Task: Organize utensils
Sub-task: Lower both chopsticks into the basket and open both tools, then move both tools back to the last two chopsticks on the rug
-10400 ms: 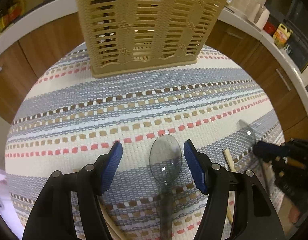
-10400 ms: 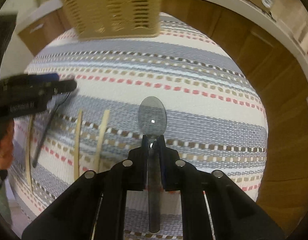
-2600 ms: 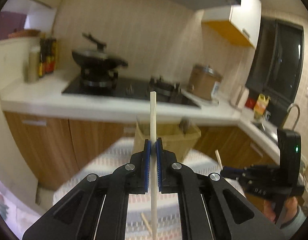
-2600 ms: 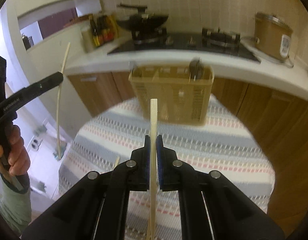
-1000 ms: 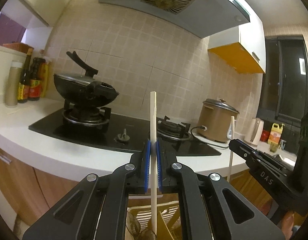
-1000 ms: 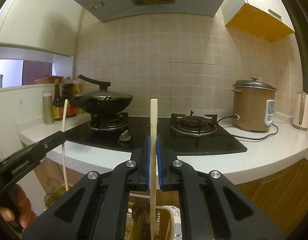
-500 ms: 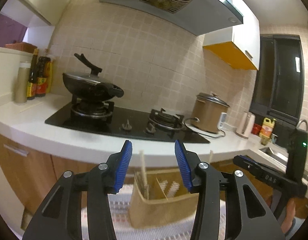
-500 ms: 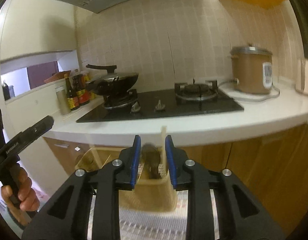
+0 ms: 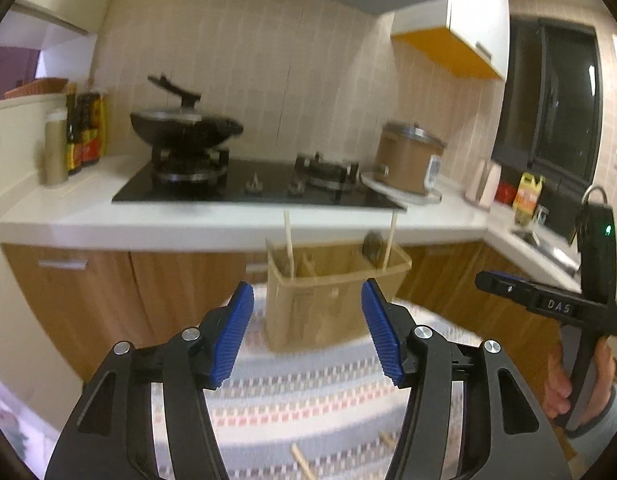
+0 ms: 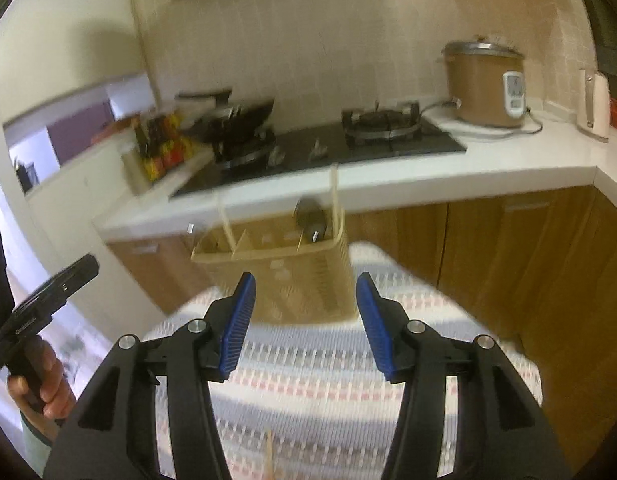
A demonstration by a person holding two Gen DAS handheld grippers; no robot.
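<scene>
Left gripper (image 9: 307, 330): jaws spread wide, nothing between the blue pads (image 9: 233, 334); raised above the striped cloth (image 9: 308, 396), facing the basket.
Right gripper (image 10: 304, 322): jaws likewise spread wide and empty; also over the striped cloth, basket straight ahead; in the left view it shows at the right edge, held by a hand (image 9: 564, 384).
Basket (image 9: 328, 300): tan slatted caddy with dividers, standing on the far part of the cloth, in front of the wooden cabinets.
Chopsticks in basket: one upright in a left compartment (image 9: 287, 240); one upright at the right end (image 9: 390, 240), beside a dark spoon (image 10: 310, 216) standing bowl-up.
Loose chopsticks (image 9: 302, 464): lying on the near cloth, below the left gripper; edges blurred.
Beyond: white counter (image 9: 148, 220) with a black hob; wok (image 9: 184, 124) at left, rice cooker (image 9: 408, 158) at right.
</scene>
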